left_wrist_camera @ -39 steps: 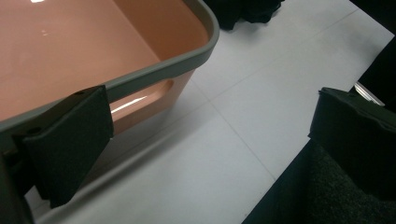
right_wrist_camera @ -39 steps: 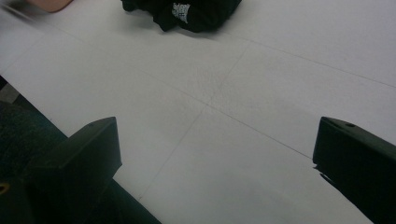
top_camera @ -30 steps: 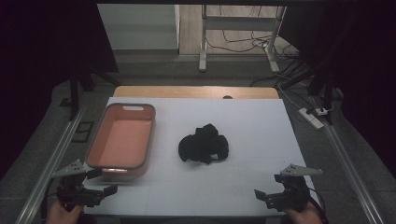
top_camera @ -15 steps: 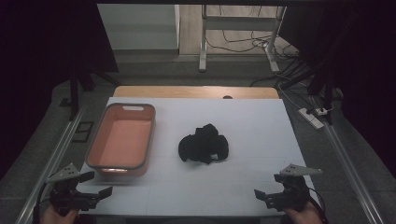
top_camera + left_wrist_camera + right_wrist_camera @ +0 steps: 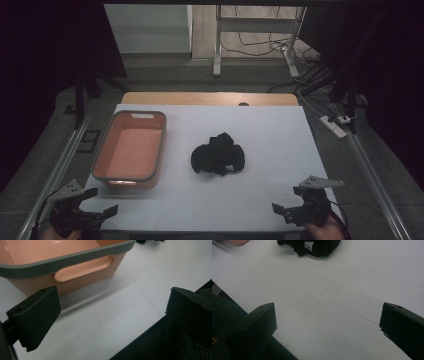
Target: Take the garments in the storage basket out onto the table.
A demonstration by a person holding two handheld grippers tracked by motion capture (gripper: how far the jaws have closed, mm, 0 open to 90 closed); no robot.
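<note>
White-topped counter [image 5: 280, 150] w/ orange plastic tub, grey rim [image 5: 131, 148] at left. Crumpled black cloth bundle [image 5: 218, 155] mid-counter, small white label on it, text unreadable. Left tongs [image 5: 102, 212] & right tongs [image 5: 282, 210] at near edge, both spread, holding nothing.

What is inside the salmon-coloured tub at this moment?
Nothing shows inside the tub: its floor looks bare in the high view. The near wall hides a strip of floor just behind it. The black cloth lies outside, on the white table.
</note>
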